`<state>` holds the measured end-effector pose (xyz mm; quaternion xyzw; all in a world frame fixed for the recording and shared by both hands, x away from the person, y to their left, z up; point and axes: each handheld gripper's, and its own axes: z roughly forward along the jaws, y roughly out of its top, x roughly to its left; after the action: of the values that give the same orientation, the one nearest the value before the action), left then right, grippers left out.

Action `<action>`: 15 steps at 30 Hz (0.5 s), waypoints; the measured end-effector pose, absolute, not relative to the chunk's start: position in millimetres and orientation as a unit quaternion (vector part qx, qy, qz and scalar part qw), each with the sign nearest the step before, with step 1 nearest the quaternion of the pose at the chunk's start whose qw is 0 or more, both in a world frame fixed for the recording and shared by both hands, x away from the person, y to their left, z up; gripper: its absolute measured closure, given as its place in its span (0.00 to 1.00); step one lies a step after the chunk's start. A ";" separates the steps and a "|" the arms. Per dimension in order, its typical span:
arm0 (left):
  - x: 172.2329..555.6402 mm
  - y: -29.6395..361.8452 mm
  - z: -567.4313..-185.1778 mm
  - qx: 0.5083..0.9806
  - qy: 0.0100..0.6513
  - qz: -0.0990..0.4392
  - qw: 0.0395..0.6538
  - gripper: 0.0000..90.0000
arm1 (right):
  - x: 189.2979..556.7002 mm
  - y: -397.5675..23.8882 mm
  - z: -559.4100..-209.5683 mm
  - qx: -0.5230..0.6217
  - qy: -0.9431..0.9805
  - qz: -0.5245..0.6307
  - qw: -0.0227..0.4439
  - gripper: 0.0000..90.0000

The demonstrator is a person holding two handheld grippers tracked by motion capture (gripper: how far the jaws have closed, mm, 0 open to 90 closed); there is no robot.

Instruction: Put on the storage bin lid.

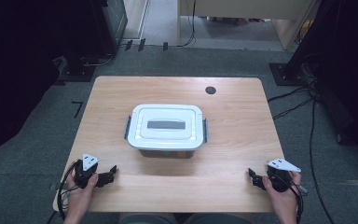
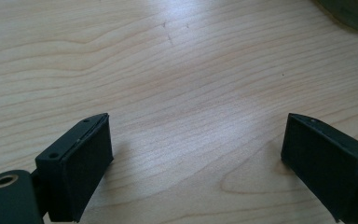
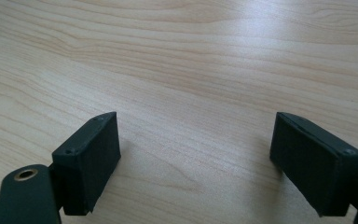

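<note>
A pale grey plastic box [image 1: 166,130] with a lid and dark side clips sits shut in the middle of the wooden table [image 1: 233,116]. My left gripper [image 1: 112,173] rests near the table's front left corner, held in a hand, jaws pointing right toward the centre. Its two black jaws stand wide apart over bare wood, the left gripper [image 2: 196,154] holding nothing. My right gripper [image 1: 253,176] rests near the front right corner, pointing left. In its own view the right gripper [image 3: 196,154] is open, with only wood grain between the pads.
A small dark round hole [image 1: 210,90] marks the table's far right part. A corner of the box [image 2: 354,11] shows at the top right of the left gripper view. Cables [image 1: 307,107] lie on the grey floor to the right, and dark equipment [image 1: 98,32] stands beyond the table.
</note>
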<state>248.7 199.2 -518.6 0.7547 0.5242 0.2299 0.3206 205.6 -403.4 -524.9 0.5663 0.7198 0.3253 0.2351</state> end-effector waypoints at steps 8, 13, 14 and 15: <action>250.9 197.1 -518.8 0.754 0.526 0.226 0.321 0.09 | 206.0 -402.1 -525.0 0.571 0.717 0.322 0.237 0.14; 252.1 195.3 -518.8 0.752 0.531 0.228 0.319 0.08 | 207.0 -400.5 -525.5 0.591 0.705 0.309 0.243 0.07; 252.0 195.3 -518.8 0.752 0.531 0.228 0.319 0.08 | 206.6 -399.4 -525.4 0.592 0.703 0.307 0.246 0.07; 252.0 195.4 -518.8 0.752 0.530 0.228 0.319 0.08 | 206.9 -398.4 -525.4 0.593 0.702 0.306 0.248 0.07</action>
<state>252.0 195.4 -518.8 0.7519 0.5305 0.2276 0.3186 206.9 -398.4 -525.4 0.5927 0.7024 0.3062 0.2483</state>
